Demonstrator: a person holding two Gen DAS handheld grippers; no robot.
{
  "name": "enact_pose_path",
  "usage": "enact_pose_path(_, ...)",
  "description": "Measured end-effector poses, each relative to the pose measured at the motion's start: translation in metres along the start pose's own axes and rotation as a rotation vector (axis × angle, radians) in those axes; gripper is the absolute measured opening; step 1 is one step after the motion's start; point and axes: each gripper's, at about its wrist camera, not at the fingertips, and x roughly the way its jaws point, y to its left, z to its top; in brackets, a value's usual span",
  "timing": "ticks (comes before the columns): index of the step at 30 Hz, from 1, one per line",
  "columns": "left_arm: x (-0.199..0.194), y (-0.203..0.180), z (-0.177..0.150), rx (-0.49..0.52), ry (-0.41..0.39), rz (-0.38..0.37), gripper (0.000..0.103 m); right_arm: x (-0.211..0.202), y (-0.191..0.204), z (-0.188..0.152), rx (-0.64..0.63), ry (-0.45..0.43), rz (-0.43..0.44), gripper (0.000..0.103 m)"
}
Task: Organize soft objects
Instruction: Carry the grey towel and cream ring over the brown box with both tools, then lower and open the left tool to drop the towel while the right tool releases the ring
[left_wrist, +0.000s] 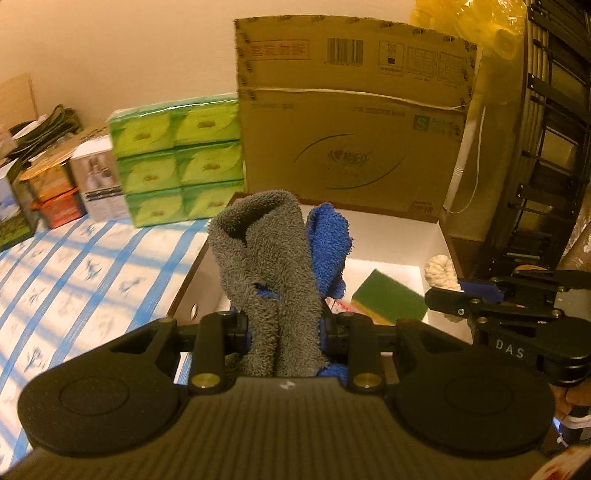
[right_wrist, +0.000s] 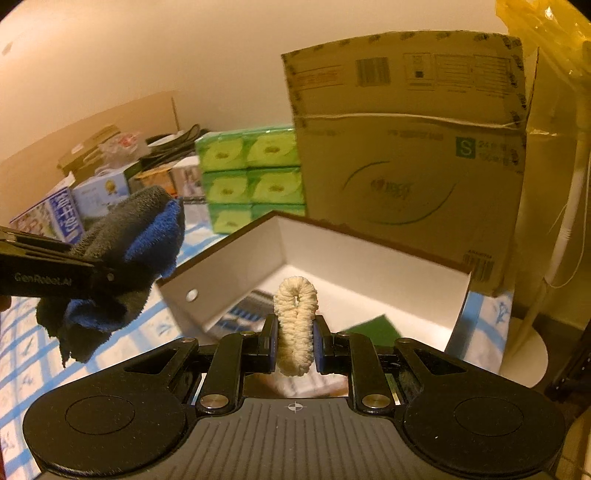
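My left gripper (left_wrist: 284, 328) is shut on a grey and blue terry cloth (left_wrist: 269, 266) and holds it above the near left edge of a white open box (left_wrist: 391, 236). The cloth also shows at the left of the right wrist view (right_wrist: 129, 240). My right gripper (right_wrist: 294, 341) is shut on a cream knitted scrunchie (right_wrist: 295, 317) and holds it over the box (right_wrist: 258, 254). The scrunchie also shows in the left wrist view (left_wrist: 439, 273), by the box's right side. A green and yellow sponge (left_wrist: 388, 299) lies inside the box.
A big cardboard box (left_wrist: 354, 122) stands right behind the white box. Green tissue packs (left_wrist: 177, 158) are stacked to its left, with small cartons (left_wrist: 55, 184) beyond. The surface has a blue and white striped cover (left_wrist: 81, 266). A black rack (left_wrist: 546, 147) stands at the right.
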Motion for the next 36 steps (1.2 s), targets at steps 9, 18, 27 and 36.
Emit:
enact_pose_path(9,0.062,-0.007,0.037,0.054,0.043,-0.026,0.028,0.04,-0.028,0.025,0.029,0.016,-0.019,0.019)
enact_pose_path(18,0.133,-0.006,0.048,0.099,0.135,-0.022,0.028,0.088,-0.051,0.039,0.056,0.061,-0.033,0.019)
enact_pose_path(27,0.178,-0.005,0.055,0.142,0.181,-0.014,0.031,0.124,-0.071,0.043,0.126,0.109,-0.031,0.019)
enact_pose_path(36,0.196,0.003,0.058,0.103,0.177,0.01,0.056,0.149,-0.08,0.046,0.167,0.131,-0.034,0.019)
